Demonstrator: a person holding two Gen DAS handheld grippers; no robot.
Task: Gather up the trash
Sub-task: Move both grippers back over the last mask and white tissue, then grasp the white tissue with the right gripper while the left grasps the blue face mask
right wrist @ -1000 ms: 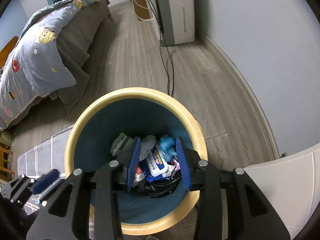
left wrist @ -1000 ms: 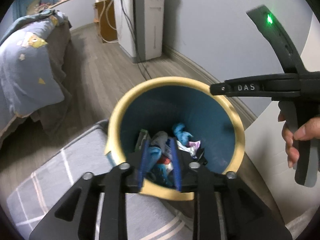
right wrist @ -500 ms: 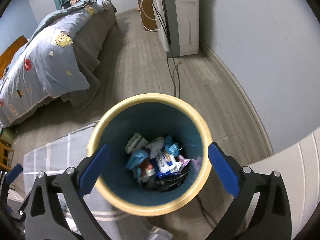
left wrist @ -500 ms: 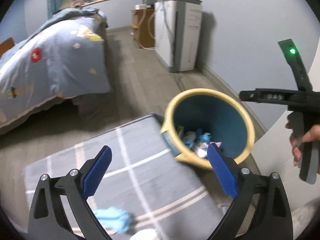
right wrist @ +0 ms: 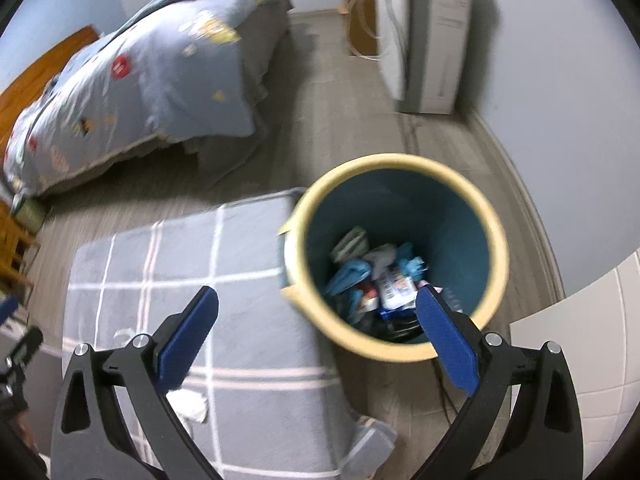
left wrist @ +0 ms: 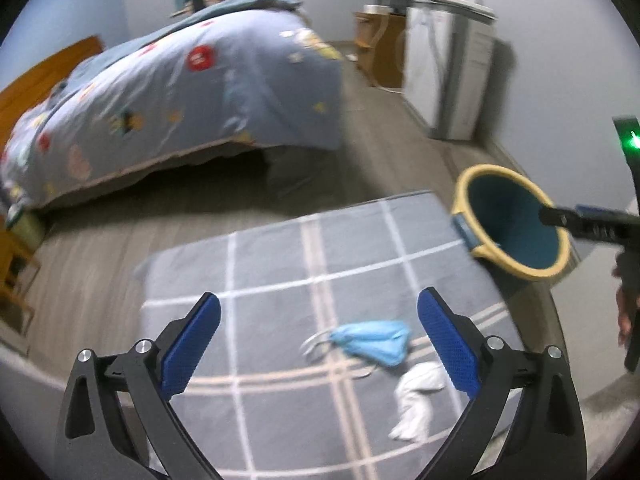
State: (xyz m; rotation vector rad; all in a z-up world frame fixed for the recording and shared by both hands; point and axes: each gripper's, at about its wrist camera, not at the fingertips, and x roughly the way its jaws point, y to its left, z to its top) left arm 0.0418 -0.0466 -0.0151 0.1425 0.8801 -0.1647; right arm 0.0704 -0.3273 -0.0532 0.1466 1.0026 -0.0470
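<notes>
Both claws have pulled back from over the round yellow-rimmed bin with the teal inside, where a second ago each was nearly closed above the trash; their jaws have just been opening.

Left claw: blue pads spread wide, nothing between them. It points down at the grey rug with pale check lines. On the rug, between the pads: a crumpled light-blue face mask with ear loops. Just beside it, nearer the right pad: a crumpled white tissue, partly behind that pad.

Right claw: blue pads spread wide, empty. The bin stands on the grey wood-look floor against the rug's right edge. Inside it lies a heap of wrappers and paper trash; single items are blurred. The right pad overlaps the bin's near rim in view; contact cannot be told.

In the left wrist view the bin sits at the rug's far right corner, with the other claw's black body and green light at the frame edge.

Beyond: a bed with a blue patterned quilt and a tall white appliance by the wall.
</notes>
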